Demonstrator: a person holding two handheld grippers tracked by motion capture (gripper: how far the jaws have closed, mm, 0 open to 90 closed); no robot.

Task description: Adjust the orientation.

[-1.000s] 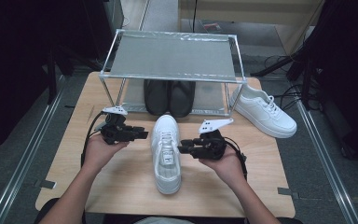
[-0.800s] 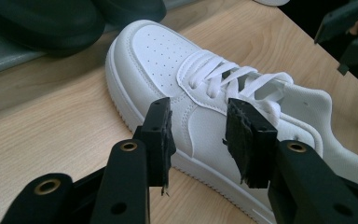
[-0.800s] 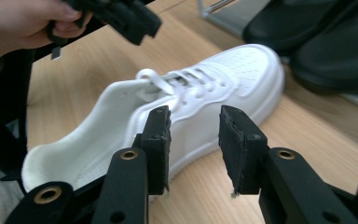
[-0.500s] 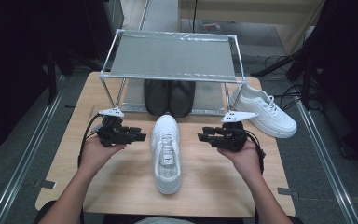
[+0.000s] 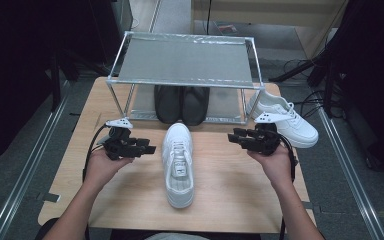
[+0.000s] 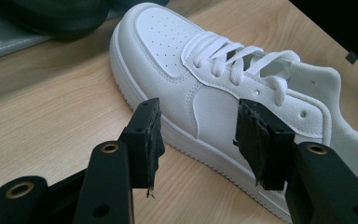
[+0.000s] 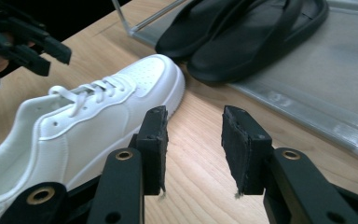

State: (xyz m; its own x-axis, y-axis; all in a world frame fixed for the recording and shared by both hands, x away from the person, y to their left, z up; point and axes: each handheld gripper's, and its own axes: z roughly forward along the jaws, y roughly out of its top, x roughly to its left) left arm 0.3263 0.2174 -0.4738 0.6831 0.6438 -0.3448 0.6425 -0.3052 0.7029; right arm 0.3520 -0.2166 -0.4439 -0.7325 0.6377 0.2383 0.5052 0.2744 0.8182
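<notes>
A white sneaker lies in the middle of the wooden table, toe toward the rack. My left gripper hovers just left of it, open, jaws aimed at the sneaker's side. My right gripper is held open to the right of the sneaker, well apart from it, nothing between its jaws. A second white sneaker rests at the table's right back edge, behind the right gripper. A pair of black slippers sits on the lower shelf of the metal rack.
The rack's mesh top shelf spans the back of the table, its legs standing near the slippers. Bare wood lies on both sides of the middle sneaker. Cables trail from both grippers. Dark equipment surrounds the table.
My right gripper has drawn away from the middle sneaker, moving right and slightly back. My left gripper has stayed close to the sneaker's left side. The sneaker has not moved.
</notes>
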